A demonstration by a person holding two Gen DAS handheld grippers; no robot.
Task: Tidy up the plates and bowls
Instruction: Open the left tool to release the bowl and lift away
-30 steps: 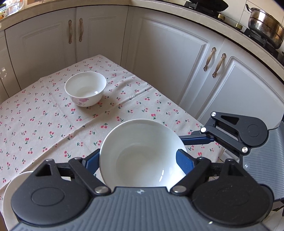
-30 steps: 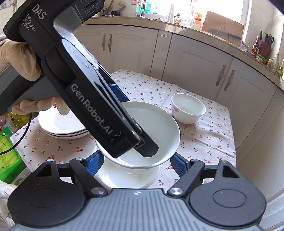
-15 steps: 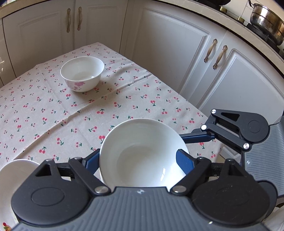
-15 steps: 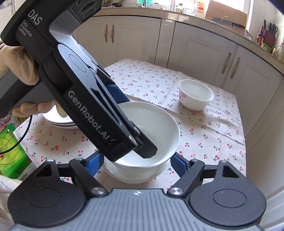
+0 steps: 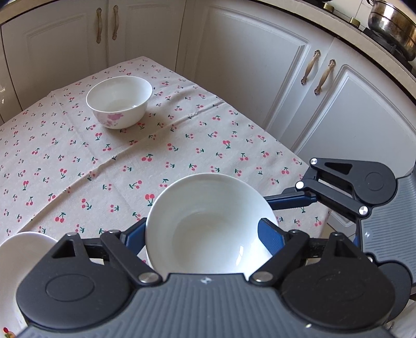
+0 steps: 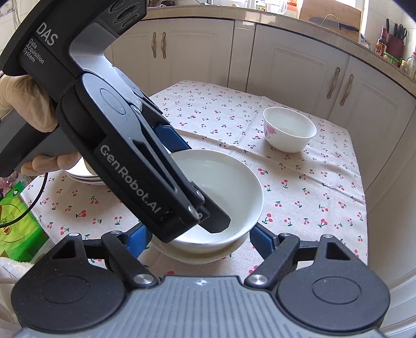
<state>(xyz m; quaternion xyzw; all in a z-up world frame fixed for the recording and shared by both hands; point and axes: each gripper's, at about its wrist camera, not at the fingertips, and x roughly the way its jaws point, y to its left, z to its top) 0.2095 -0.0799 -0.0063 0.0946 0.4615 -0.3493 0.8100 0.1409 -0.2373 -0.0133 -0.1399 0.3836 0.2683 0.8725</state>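
Observation:
A plain white bowl (image 5: 208,223) sits between the blue fingers of my left gripper (image 5: 205,236), which is shut on it. In the right wrist view this bowl (image 6: 226,179) rests tilted inside a second white bowl (image 6: 197,256) on the cherry-print tablecloth (image 6: 299,187). My left gripper (image 6: 200,182) clamps the upper bowl across its rim. My right gripper (image 6: 200,241) is shut on the lower bowl from both sides. A small floral bowl (image 6: 288,130) (image 5: 119,101) stands apart at the far side. A stack of white plates (image 6: 85,178) (image 5: 15,254) lies left, partly hidden.
White cabinet doors (image 5: 260,78) wrap closely around the table's far and right edges. A steel pot (image 5: 392,23) stands on the counter. A green packet (image 6: 15,226) lies at the table's left edge. A gloved hand (image 6: 23,104) holds the left gripper.
The upper bowl has come down from a gap above the lower bowl to rest nested in it. Both grippers kept their grips.

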